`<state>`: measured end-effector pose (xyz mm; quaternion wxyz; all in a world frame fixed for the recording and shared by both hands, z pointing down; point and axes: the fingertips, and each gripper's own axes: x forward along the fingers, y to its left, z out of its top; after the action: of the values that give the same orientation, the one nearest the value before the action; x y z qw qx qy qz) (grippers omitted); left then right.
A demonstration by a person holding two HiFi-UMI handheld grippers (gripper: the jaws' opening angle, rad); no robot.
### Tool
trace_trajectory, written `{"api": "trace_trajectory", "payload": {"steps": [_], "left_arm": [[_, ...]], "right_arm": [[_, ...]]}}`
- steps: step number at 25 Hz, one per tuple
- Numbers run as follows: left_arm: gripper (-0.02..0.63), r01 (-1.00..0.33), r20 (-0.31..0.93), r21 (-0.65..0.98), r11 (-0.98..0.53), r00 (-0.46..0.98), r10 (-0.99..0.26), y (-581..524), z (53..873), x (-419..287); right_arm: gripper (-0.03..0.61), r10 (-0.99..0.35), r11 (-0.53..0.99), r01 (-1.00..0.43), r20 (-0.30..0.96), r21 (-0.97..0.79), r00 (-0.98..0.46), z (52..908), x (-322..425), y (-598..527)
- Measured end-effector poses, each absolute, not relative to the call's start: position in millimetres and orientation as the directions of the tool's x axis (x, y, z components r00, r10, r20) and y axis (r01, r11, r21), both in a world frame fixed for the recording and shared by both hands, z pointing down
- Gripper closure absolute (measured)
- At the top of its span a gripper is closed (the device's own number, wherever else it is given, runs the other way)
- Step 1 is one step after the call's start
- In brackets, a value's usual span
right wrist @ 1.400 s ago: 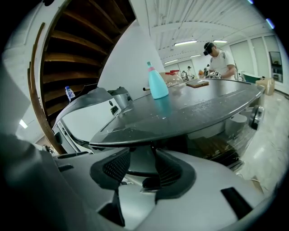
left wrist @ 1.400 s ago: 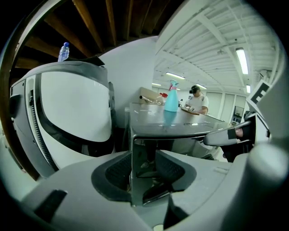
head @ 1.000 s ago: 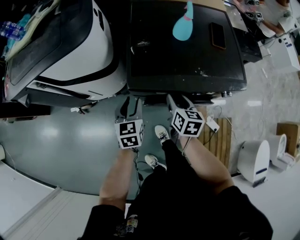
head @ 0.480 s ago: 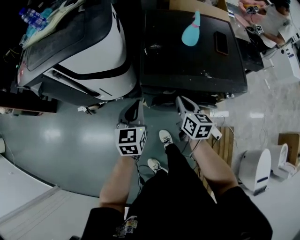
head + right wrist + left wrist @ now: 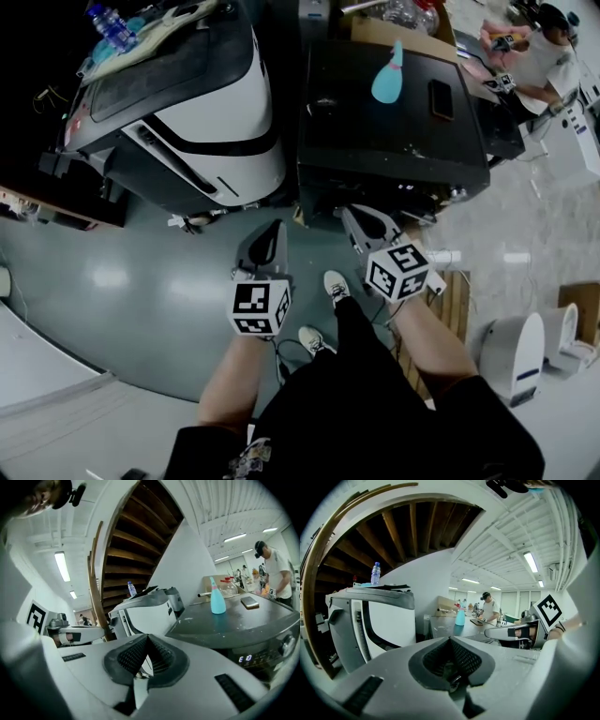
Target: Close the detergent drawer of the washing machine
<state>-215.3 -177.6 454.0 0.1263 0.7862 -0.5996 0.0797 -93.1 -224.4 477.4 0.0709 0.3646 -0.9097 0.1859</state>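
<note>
The dark washing machine point(image 5: 394, 131) stands ahead of me, its flat black top seen from above. In the right gripper view its front panel point(image 5: 262, 656) shows a lit display and a knob; I cannot make out the detergent drawer in any view. My left gripper point(image 5: 272, 231) hangs in the air in front of the washer's left corner, jaws shut on nothing. My right gripper point(image 5: 356, 216) is just before the washer's front edge, also shut and empty. The closed pads meet in the left gripper view point(image 5: 450, 639) and in the right gripper view point(image 5: 146, 637).
A blue spray bottle point(image 5: 388, 79) and a phone point(image 5: 441, 98) lie on the washer's top. A white and black machine point(image 5: 202, 112) stands to the left, with a water bottle point(image 5: 111, 26) on it. A wooden pallet point(image 5: 457, 300) and a white appliance point(image 5: 514, 339) are at right. A person point(image 5: 548, 47) works at the back.
Both grippers went from open to shut and rose, drawing a little nearer the washer's front. The head view tilted up, so more of the room behind shows.
</note>
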Motion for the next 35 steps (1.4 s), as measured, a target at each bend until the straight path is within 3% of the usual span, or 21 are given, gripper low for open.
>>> {"api": "trace_trajectory", "payload": {"steps": [20, 35], "left_arm": [[0.611, -0.954, 0.260, 0.106, -0.282, 0.300, -0.918, -28.5, 432.1, -189.4], [0.611, -0.955, 0.258, 0.103, -0.278, 0.296, -0.920, 19.4, 423.9, -41.7]], "right_arm": [[0.580, -0.568, 0.774, -0.603, 0.211, -0.191, -0.796, 427.6, -93.3, -78.5], [0.581, -0.547, 0.807, -0.572, 0.180, -0.149, -0.818, 405.6, 46.9, -27.0]]}}
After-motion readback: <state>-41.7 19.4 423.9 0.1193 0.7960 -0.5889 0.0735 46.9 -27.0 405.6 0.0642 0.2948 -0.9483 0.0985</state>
